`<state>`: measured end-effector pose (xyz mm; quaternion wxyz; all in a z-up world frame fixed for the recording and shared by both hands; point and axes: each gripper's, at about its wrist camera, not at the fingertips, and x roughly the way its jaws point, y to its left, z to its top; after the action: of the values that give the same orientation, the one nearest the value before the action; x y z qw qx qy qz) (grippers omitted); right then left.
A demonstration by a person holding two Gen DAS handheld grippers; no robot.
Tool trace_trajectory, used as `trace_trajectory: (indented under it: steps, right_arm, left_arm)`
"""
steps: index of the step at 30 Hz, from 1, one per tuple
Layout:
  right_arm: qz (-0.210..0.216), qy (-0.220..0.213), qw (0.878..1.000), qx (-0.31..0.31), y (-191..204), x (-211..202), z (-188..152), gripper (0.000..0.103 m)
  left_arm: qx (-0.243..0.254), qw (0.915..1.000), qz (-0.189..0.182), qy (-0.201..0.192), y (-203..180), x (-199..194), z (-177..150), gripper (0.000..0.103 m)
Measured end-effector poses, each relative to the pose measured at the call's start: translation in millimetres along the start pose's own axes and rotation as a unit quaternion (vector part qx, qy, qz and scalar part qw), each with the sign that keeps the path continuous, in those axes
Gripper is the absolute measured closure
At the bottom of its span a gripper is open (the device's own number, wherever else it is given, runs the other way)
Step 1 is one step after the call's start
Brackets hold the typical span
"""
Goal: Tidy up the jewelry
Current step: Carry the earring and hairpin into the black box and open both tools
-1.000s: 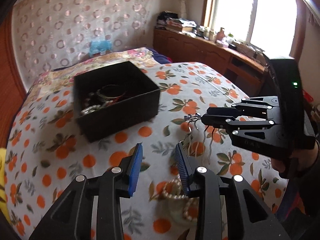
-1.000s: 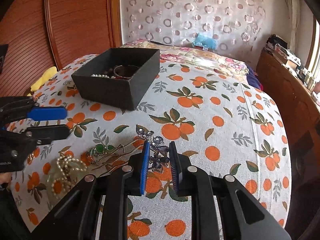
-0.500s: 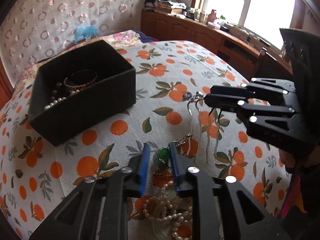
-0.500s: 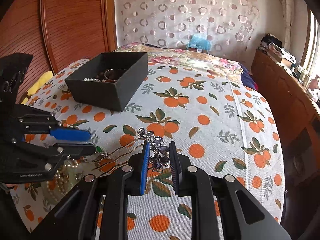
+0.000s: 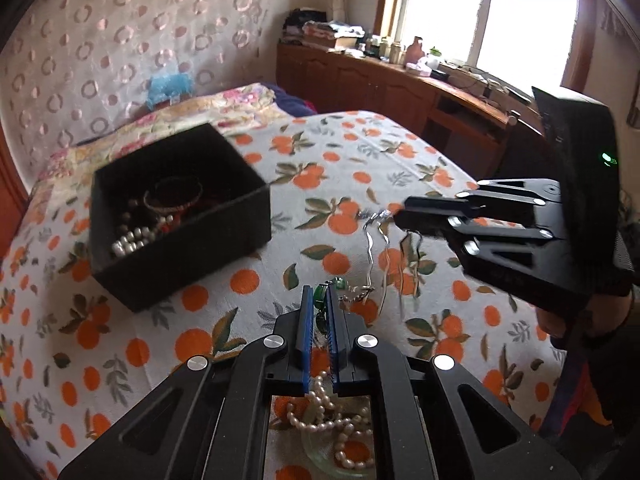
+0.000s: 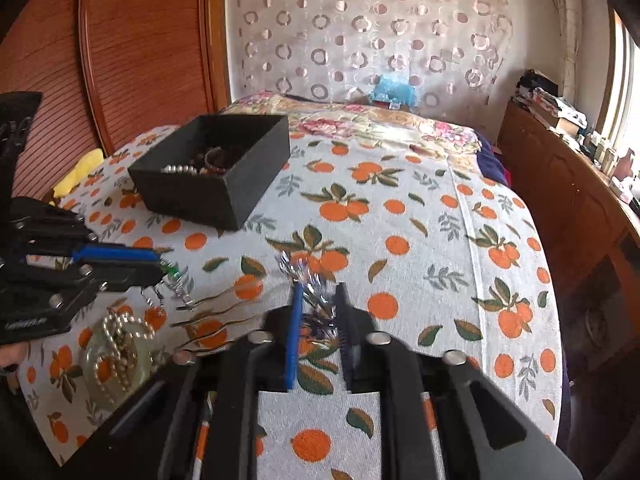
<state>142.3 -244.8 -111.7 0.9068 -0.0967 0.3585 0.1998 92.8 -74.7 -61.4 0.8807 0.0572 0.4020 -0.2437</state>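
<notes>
In my left tongs (image 5: 318,300) the blue pads have just been closing and now pinch a green-stoned hairpin (image 5: 320,295); most of it is hidden between the pads, so I cannot make out its full shape, and its silver end (image 6: 178,280) hangs out beside the tips. Under that tool, a pearl necklace (image 5: 334,420) lies coiled on a small glass dish (image 5: 320,462), both partly cut off by the frame of the tongs. To the left and farther back sits 1 black box (image 5: 180,240), open, holding 1 bangle (image 5: 174,196), a string of pearls (image 5: 134,236) and some dark beads I cannot count. My right tongs (image 6: 318,300) have just been closing too, and now clamp a silver hair comb (image 6: 306,276) with purple stones; it is blurred, and from the left view its wavy prongs (image 5: 400,276) dangle clear of the cloth, but I cannot count them. Everything sits on a bed with a white cover (image 5: 360,160) printed with oranges and leaves. Behind are a lace curtain (image 6: 360,40) with ring patterns, a wooden headboard (image 6: 140,60), a cluttered wooden cabinet (image 5: 380,80) and a bright window (image 5: 480,12).
</notes>
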Motion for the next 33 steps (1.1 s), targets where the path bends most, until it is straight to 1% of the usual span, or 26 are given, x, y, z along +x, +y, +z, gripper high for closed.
trace_trajectory:
  steps: [2,4,7,13,15,16,17,18,20,24,28,29,31,33]
  right_arm:
    - [-0.005,-0.013,1.000,0.006,1.2,-2.7,5.1,0.102]
    - [-0.001,-0.017,1.000,0.005,2.5,-2.0,9.0,0.103]
    - [0.000,-0.008,1.000,0.004,3.1,5.8,11.4,0.103]
    - [0.005,0.001,1.000,0.004,-1.0,7.4,4.4,0.102]
    - [0.005,0.007,1.000,0.004,-5.3,9.3,1.1,0.097]
    - [0.005,0.009,1.000,0.005,-7.1,10.5,-0.2,0.085]
    - [0.005,0.011,1.000,0.007,-9.5,12.1,-1.2,0.069]
    - [0.006,0.011,1.000,0.011,-11.6,12.8,-2.3,0.065]
    - [0.014,0.016,1.000,0.017,-15.1,14.8,-4.0,0.065]
    - [0.026,0.040,0.999,0.015,-14.3,21.5,-9.3,0.065]
    - [0.039,0.049,0.998,0.028,-17.1,24.1,-11.3,0.065]
    - [0.046,0.052,0.997,0.031,-18.3,25.2,-10.9,0.075]
    - [0.049,0.052,0.997,0.031,-18.5,26.3,-10.8,0.076]
    - [0.046,0.050,0.997,0.031,-18.3,25.2,-10.0,0.078]
  left_arm:
    - [0.006,1.0000,0.001,-0.002,-2.6,-4.2,0.5,0.098]
    - [0.009,1.0000,0.003,-0.003,-3.1,-6.9,0.4,0.098]
    - [0.005,0.9999,0.007,-0.007,0.0,-9.9,-0.4,0.098]
    - [-0.016,0.9993,0.016,-0.031,15.0,-23.4,1.1,0.098]
    - [-0.021,0.9988,0.022,-0.040,18.9,-27.0,3.7,0.098]
    - [-0.027,0.9983,0.024,-0.046,22.3,-29.6,5.5,0.098]
    - [-0.030,0.9980,0.026,-0.049,24.2,-30.9,6.5,0.098]
    - [-0.033,0.9977,0.028,-0.052,26.0,-32.2,8.0,0.098]
    - [-0.036,0.9970,0.036,-0.059,30.4,-35.6,10.9,0.098]
    - [-0.045,0.9953,0.048,-0.071,39.8,-42.9,17.5,0.098]
    - [-0.052,0.9933,0.060,-0.083,50.2,-49.9,24.9,0.098]
    - [-0.054,0.9929,0.063,-0.086,52.6,-51.5,27.4,0.098]
    - [-0.056,0.9917,0.069,-0.092,57.9,-55.0,33.5,0.098]
    - [-0.060,0.9905,0.076,-0.097,63.5,-57.7,39.2,0.098]
